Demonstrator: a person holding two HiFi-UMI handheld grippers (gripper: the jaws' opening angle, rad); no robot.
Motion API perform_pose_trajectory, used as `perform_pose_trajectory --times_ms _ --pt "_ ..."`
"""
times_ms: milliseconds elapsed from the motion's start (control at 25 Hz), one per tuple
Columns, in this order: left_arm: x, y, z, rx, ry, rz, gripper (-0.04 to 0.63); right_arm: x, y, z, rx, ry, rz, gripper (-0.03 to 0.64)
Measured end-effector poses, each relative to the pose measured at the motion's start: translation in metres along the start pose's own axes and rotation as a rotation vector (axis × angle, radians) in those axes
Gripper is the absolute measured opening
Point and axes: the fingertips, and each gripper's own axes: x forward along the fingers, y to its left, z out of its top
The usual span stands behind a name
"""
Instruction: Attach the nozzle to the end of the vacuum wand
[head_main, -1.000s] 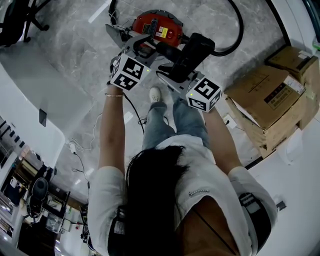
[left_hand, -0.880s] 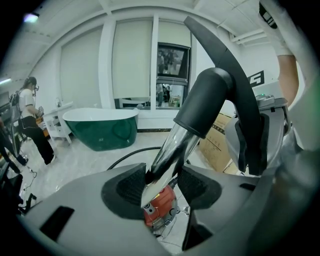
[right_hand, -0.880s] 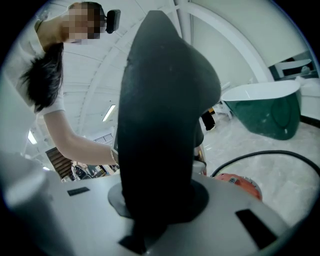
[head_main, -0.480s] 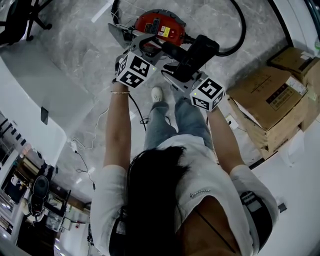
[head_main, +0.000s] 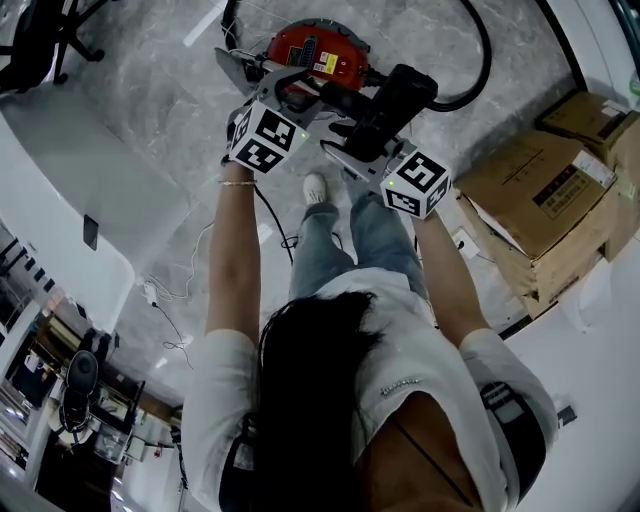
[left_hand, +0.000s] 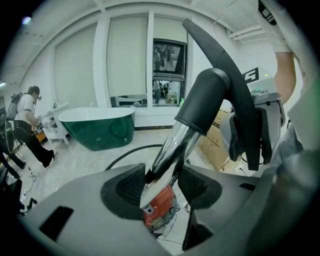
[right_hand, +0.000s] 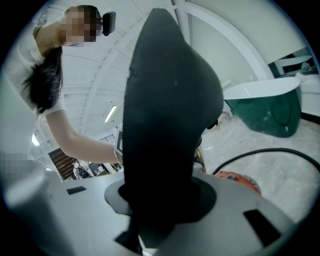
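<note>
Firmly, the left gripper (left_hand: 161, 186) clamps the shiny metal vacuum wand (left_hand: 172, 147); the right gripper (right_hand: 160, 205) jaws, just opening, loosely flank the black plastic nozzle (right_hand: 170, 110), whose joint with the wand only the left gripper view shows.

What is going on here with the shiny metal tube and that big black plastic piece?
A person is fitting a vacuum together with two handheld grippers. The left gripper is clamped on the shiny metal vacuum wand. The black plastic nozzle sits over the wand's end and between the jaws of the right gripper, which have just been opening; whether they grip it now is unclear. The red canister vacuum lies on the floor below.
</note>
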Motion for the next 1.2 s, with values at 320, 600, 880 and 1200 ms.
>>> perform_pose_trajectory --times_ms 320,600,880,1200 --pt "0.002 -0.002 0.0 0.002 0.003 0.003 0.201 -0.008 -0.005 -0.005 0.031 0.016 -0.004 0.235" --pt "0.004 -0.003 -0.001 0.015 0.007 0.003 0.201 -0.022 -0.012 -0.008 0.076 0.001 -0.055 0.31" --pt "0.006 -0.005 -0.001 0.024 0.008 0.007 0.201 -0.04 -0.009 -0.007 0.108 -0.018 -0.073 0.337" --pt "0.009 -0.007 -0.002 0.046 0.01 0.023 0.201 -0.056 -0.016 -0.001 0.155 -0.081 -0.11 0.36"
